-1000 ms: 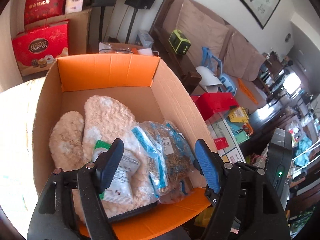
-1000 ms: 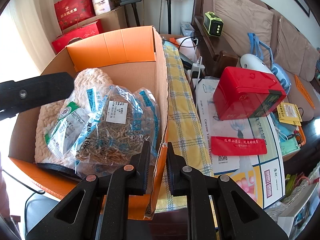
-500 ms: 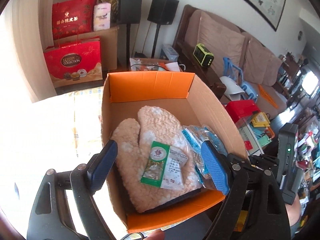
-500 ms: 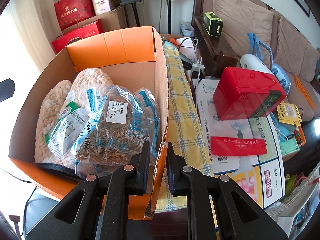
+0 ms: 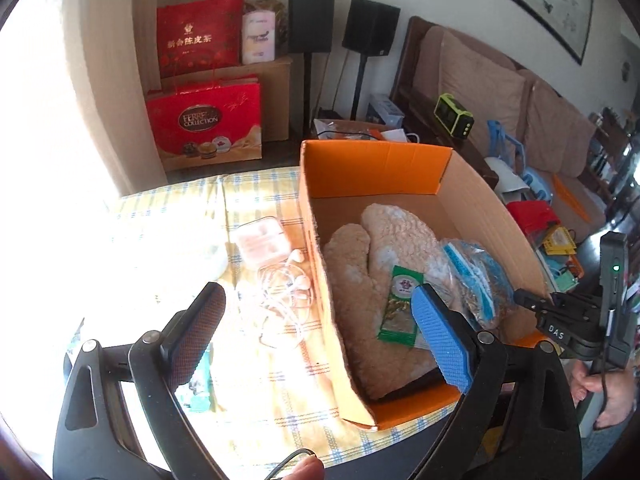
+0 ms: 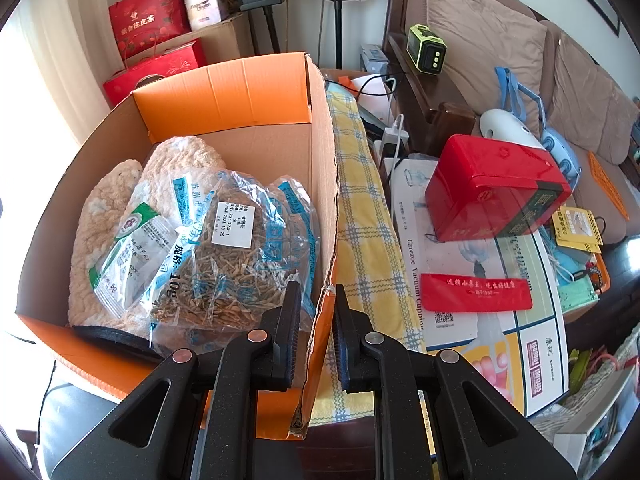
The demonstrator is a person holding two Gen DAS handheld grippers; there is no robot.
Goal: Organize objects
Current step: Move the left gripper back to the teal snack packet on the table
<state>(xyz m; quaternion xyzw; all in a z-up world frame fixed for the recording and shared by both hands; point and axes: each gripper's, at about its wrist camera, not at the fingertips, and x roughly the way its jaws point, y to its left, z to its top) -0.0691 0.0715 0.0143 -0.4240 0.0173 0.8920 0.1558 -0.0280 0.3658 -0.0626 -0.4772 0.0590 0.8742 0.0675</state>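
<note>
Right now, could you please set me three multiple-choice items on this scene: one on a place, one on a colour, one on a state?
1. Where do the earphones lie?
A. in the box
B. on the cloth beside the box
C. on the sofa

2. What colour is the inside of the box's end flap?
A. orange
B. green
C. white

3. What is the right gripper doing?
A. hanging open over the mitts
B. holding a packet
C. shut on the box wall

Answers:
1 B: the earphones sit on the checked cloth, outside the box's wall.
2 A: the flap behind the mitts is plainly orange.
3 C: its fingers stand one on each side of the cardboard wall, closed on it.
</note>
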